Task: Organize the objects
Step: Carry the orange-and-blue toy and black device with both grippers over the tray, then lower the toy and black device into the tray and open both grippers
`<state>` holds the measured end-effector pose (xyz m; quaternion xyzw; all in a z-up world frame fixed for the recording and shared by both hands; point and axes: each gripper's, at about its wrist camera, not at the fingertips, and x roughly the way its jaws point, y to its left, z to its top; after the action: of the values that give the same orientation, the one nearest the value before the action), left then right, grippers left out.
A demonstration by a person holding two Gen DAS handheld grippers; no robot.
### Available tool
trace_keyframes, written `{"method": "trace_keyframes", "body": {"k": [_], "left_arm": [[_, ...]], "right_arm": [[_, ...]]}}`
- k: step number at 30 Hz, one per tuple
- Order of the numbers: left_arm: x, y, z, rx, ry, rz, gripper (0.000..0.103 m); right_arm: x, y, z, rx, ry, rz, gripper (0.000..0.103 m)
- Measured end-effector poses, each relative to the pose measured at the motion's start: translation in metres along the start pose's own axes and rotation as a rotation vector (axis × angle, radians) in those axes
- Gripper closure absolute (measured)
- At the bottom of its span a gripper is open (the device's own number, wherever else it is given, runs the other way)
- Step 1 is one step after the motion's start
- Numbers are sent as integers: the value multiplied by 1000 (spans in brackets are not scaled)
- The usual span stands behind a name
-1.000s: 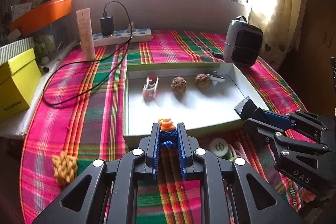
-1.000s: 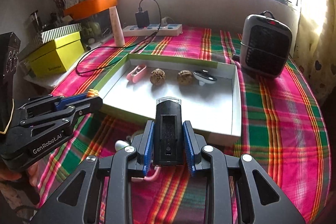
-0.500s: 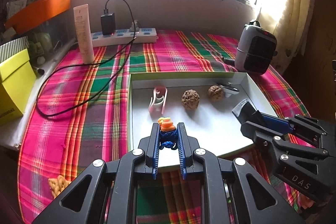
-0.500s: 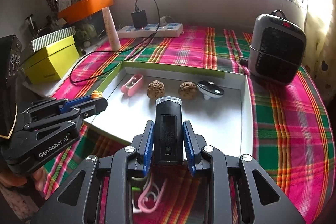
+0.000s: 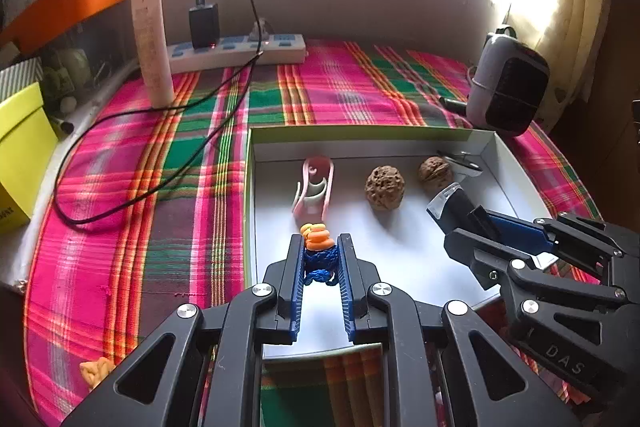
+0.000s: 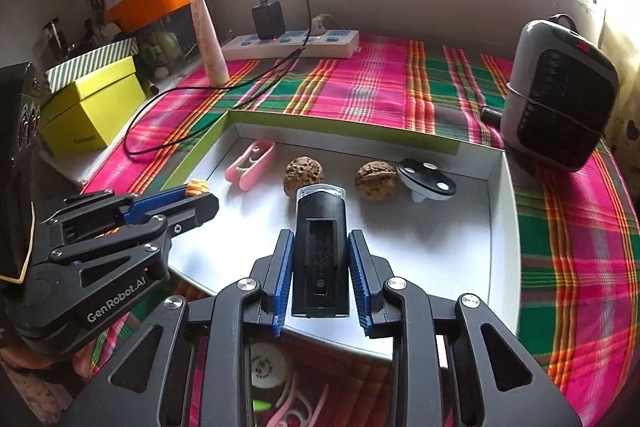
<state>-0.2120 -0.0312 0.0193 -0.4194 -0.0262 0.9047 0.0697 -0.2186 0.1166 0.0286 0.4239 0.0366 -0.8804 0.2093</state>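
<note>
My left gripper (image 5: pixel 319 249) is shut on a small knotted cord piece, blue with an orange end (image 5: pixel 318 251), above the near left part of the white tray (image 5: pixel 486 151). My right gripper (image 6: pixel 320 247) is shut on a black rectangular device with a clear tip (image 6: pixel 320 247), held over the tray's near middle. From the left wrist view the right gripper (image 5: pixel 472 223) is seen at the right; in the right wrist view the left gripper (image 6: pixel 200 197) shows at the left. In the tray lie a pink clip (image 5: pixel 314 187), two walnuts (image 5: pixel 384 187) (image 5: pixel 435 173) and a small black-and-white disc piece (image 6: pixel 426 179).
A plaid cloth (image 5: pixel 340 87) covers the table. A power strip with a charger (image 5: pixel 236 47), a cream tube (image 5: pixel 152 43), a small heater (image 5: pixel 506 83) and a yellow box (image 6: pixel 92 107) stand around the tray. A yellow knotted piece (image 5: pixel 96 371) and pink clips (image 6: pixel 296 407) lie near the front edge.
Both grippers have moved forward from the cloth in front of the tray to above the tray's floor, each keeping its object. The tray and its contents look closer.
</note>
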Motion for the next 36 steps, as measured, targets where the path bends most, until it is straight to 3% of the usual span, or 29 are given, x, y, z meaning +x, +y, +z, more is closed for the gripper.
{"method": "trace_keyframes", "body": {"k": [36], "left_arm": [[17,1,6,20,21,12,88]], "right_arm": [[25,13,-1,-38,44,-10,75]]}}
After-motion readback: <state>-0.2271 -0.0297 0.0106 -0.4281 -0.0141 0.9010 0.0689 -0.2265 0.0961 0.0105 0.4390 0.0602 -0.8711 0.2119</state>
